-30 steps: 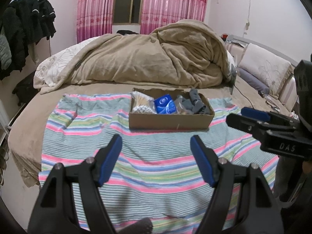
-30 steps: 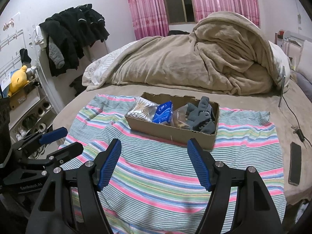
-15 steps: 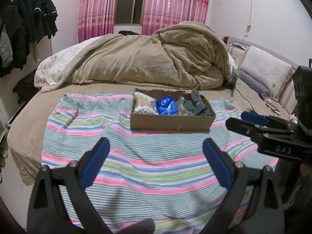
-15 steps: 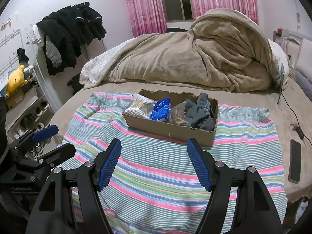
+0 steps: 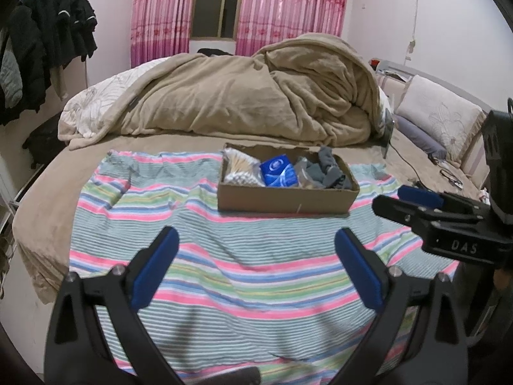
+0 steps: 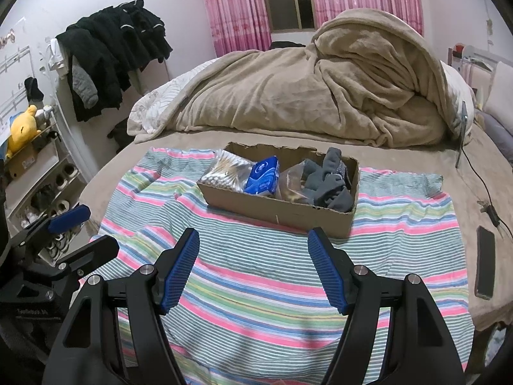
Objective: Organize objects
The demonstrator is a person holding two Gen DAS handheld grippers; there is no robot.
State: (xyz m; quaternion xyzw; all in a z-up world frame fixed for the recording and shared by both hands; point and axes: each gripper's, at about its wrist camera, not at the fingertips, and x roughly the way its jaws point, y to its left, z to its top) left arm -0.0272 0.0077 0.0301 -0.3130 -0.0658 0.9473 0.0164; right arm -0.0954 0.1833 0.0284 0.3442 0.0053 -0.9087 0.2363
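Note:
A brown cardboard box (image 5: 285,199) (image 6: 282,211) sits on a striped cloth (image 5: 224,256) (image 6: 256,288) spread on the bed. In the box lie a bag of cotton swabs (image 5: 239,170) (image 6: 226,173), a blue packet (image 5: 278,175) (image 6: 263,179), a clear bag (image 6: 291,183) and grey socks (image 5: 330,173) (image 6: 330,183). My left gripper (image 5: 256,269) is open and empty, above the cloth in front of the box. My right gripper (image 6: 253,269) is open and empty, also in front of the box. Each gripper shows at the edge of the other's view.
A crumpled tan blanket (image 5: 256,96) (image 6: 320,96) is heaped behind the box. A dark phone (image 6: 484,261) and a cable (image 6: 481,186) lie on the bed at the right. Pillows (image 5: 442,122) are at far right. Dark clothes (image 6: 112,54) hang over shelves at the left.
My left gripper has opened wider and pulled back a little from the box. My right gripper stays open and has moved slightly closer to the box.

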